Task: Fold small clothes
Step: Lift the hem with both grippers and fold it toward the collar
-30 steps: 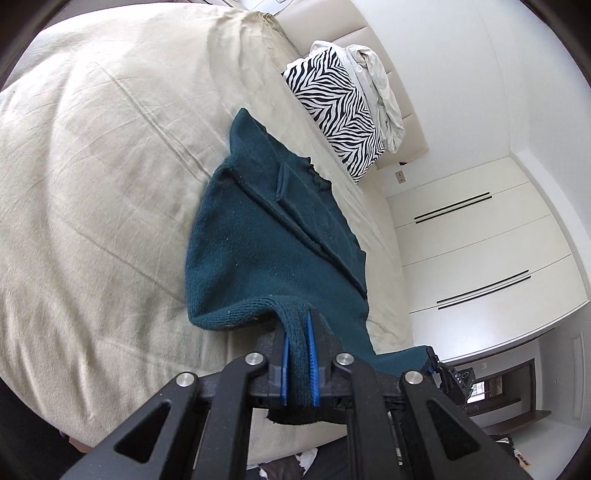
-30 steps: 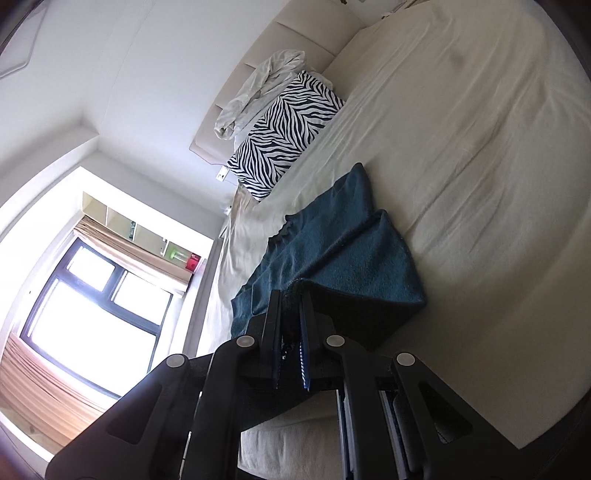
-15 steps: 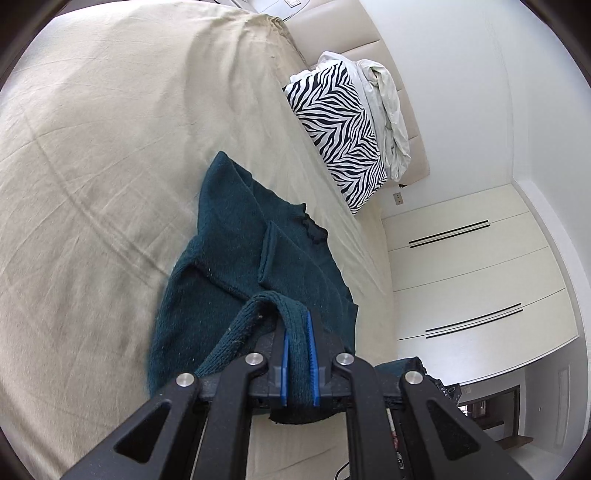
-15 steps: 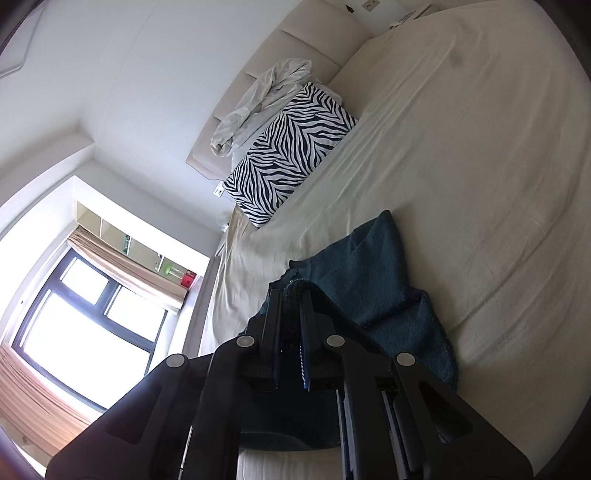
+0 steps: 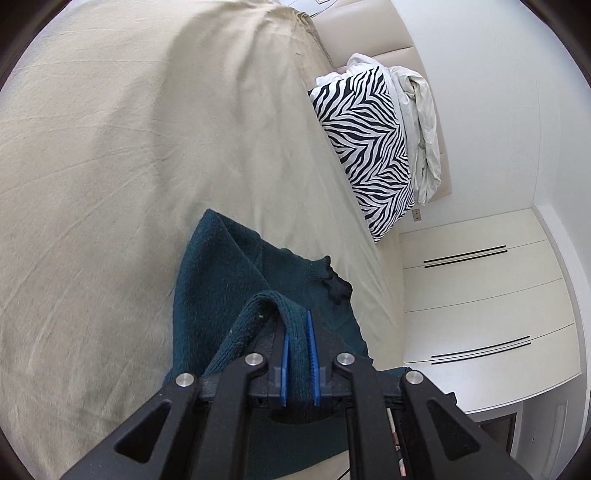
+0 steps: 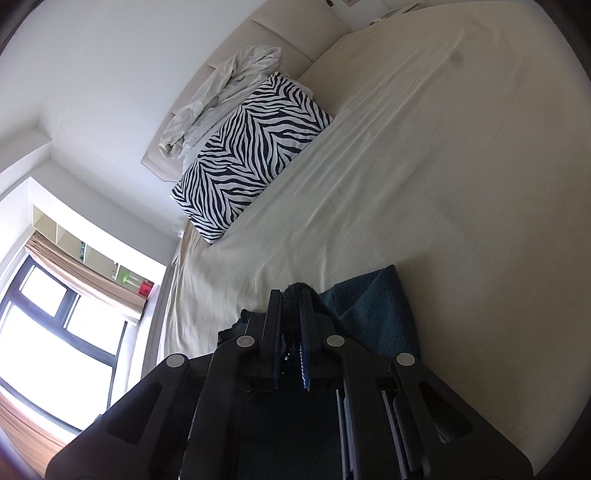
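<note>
ITEM: teal knit sweater [image 5: 221, 295], soft, limp, light | PLACE: on bed [image 5: 110, 166], near its edge | GRIP: my left gripper [image 5: 298, 360] and right gripper [image 6: 288, 339] each clamped on a hem fold | HOLD: thick ribbed edge, not loose knit.

A dark teal knitted garment [image 5: 221, 295] lies on the wide beige bed [image 5: 129, 147], its near edges lifted between the jaws of the left gripper [image 5: 297, 325] and the right gripper [image 6: 290, 306]. Beyond it, a black-and-white zebra-striped pillow [image 5: 369, 147] leans at the padded cream headboard [image 5: 388, 33], with crumpled white cloth [image 5: 421, 122] behind the pillow.
</note>
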The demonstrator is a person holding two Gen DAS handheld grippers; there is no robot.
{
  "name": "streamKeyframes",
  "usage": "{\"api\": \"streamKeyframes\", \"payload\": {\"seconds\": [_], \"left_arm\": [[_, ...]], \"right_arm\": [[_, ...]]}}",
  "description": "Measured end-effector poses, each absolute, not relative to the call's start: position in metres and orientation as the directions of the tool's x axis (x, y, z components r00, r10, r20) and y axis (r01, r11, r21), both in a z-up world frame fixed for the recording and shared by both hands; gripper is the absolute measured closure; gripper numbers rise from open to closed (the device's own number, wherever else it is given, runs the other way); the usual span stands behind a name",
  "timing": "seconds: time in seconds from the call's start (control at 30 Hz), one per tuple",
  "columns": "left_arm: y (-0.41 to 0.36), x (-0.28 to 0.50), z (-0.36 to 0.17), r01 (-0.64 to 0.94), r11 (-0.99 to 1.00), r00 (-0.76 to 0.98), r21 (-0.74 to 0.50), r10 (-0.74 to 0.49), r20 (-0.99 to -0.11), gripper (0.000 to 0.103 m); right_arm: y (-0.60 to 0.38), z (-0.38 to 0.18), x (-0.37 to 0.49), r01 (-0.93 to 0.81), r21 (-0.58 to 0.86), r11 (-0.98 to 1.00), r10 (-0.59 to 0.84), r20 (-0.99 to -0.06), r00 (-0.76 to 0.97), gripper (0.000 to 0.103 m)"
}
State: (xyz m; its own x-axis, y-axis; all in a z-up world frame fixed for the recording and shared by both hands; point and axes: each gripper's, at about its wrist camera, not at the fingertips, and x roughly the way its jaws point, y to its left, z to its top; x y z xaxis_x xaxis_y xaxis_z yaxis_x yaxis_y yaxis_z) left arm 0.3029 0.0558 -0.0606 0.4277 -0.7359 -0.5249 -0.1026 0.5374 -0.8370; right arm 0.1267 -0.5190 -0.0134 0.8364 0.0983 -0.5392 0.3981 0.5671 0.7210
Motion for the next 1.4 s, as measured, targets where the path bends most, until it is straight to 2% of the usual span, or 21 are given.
{"api": "streamKeyframes", "payload": {"seconds": [0.07, 0.13, 0.17, 0.2, 0.23, 0.27, 0.3, 0.33, 0.53, 0.7, 0.87, 0.93, 1.0, 1.17, 1.23, 1.27, 1.33, 1.4], "left_arm": [[0.054, 0.317, -0.072, -0.127, 0.571, 0.442, -0.811, -0.699, -0.562, 0.085], [0.057, 0.325, -0.086, -0.172, 0.565, 0.448, -0.807, -0.685, -0.575, 0.054], [0.06, 0.325, -0.091, -0.184, 0.553, 0.455, -0.813, -0.685, -0.569, 0.049], [0.063, 0.324, -0.092, -0.187, 0.552, 0.462, -0.813, -0.681, -0.569, 0.042], [0.066, 0.32, -0.092, -0.182, 0.559, 0.466, -0.809, -0.675, -0.572, 0.041], [0.066, 0.316, -0.091, -0.168, 0.574, 0.466, -0.801, -0.67, -0.577, 0.041], [0.066, 0.31, -0.088, -0.144, 0.595, 0.465, -0.791, -0.665, -0.585, 0.041], [0.065, 0.303, -0.084, -0.119, 0.621, 0.467, -0.775, -0.653, -0.596, 0.041], [0.06, 0.264, -0.076, -0.028, 0.72, 0.472, -0.693, -0.601, -0.645, 0.042], [0.05, 0.236, -0.082, 0.021, 0.805, 0.465, -0.593, -0.533, -0.707, 0.043], [0.04, 0.215, -0.083, 0.076, 0.866, 0.501, -0.494, -0.462, -0.732, 0.053], [0.04, 0.21, -0.085, 0.079, 0.879, 0.509, -0.47, -0.441, -0.739, 0.063], [0.042, 0.207, -0.087, 0.074, 0.881, 0.509, -0.468, -0.436, -0.742, 0.069], [0.046, 0.202, -0.089, 0.076, 0.886, 0.51, -0.458, -0.43, -0.745, 0.082], [0.047, 0.201, -0.088, 0.077, 0.885, 0.513, -0.458, -0.43, -0.743, 0.086], [0.048, 0.2, -0.088, 0.078, 0.886, 0.514, -0.457, -0.428, -0.743, 0.087], [0.048, 0.199, -0.088, 0.074, 0.888, 0.514, -0.454, -0.424, -0.746, 0.088], [0.046, 0.199, -0.087, 0.071, 0.887, 0.513, -0.456, -0.424, -0.746, 0.089]], "right_arm": [[-0.526, -0.027, 0.141, 0.432, 0.714, 0.552, 0.079, -0.56, 0.825, 0.096], [-0.532, -0.045, 0.153, 0.484, 0.689, 0.54, 0.05, -0.6, 0.799, 0.095], [-0.536, -0.054, 0.161, 0.518, 0.668, 0.535, 0.043, -0.634, 0.772, 0.094], [-0.54, -0.063, 0.167, 0.554, 0.643, 0.529, 0.039, -0.67, 0.742, 0.087], [-0.543, -0.071, 0.17, 0.573, 0.633, 0.521, 0.035, -0.687, 0.726, 0.08], [-0.544, -0.076, 0.171, 0.578, 0.632, 0.515, 0.033, -0.689, 0.724, 0.055], [-0.546, -0.079, 0.169, 0.582, 0.635, 0.508, 0.02, -0.685, 0.729, 0.036], [-0.547, -0.081, 0.164, 0.584, 0.637, 0.503, 0.001, -0.676, 0.737, 0.035], [-0.531, -0.08, 0.135, 0.548, 0.59, 0.592, 0.026, -0.694, 0.719, 0.035], [-0.5, -0.067, 0.107, 0.496, 0.483, 0.722, 0.008, -0.723, 0.691, 0.037], [-0.473, -0.062, 0.094, 0.45, 0.354, 0.82, -0.023, -0.765, 0.644, 0.043], [-0.463, -0.063, 0.088, 0.437, 0.304, 0.847, -0.041, -0.782, 0.622, 0.048], [-0.457, -0.065, 0.081, 0.423, 0.281, 0.861, -0.044, -0.789, 0.613, 0.051], [-0.448, -0.071, 0.065, 0.417, 0.258, 0.871, -0.05, -0.799, 0.6, 0.052], [-0.447, -0.072, 0.061, 0.422, 0.249, 0.872, -0.059, -0.802, 0.595, 0.06], [-0.448, -0.072, 0.061, 0.424, 0.245, 0.872, -0.062, -0.804, 0.592, 0.068], [-0.448, -0.072, 0.058, 0.427, 0.243, 0.871, -0.061, -0.808, 0.585, 0.074], [-0.448, -0.073, 0.056, 0.425, 0.234, 0.875, -0.062, -0.815, 0.576, 0.085]]}}
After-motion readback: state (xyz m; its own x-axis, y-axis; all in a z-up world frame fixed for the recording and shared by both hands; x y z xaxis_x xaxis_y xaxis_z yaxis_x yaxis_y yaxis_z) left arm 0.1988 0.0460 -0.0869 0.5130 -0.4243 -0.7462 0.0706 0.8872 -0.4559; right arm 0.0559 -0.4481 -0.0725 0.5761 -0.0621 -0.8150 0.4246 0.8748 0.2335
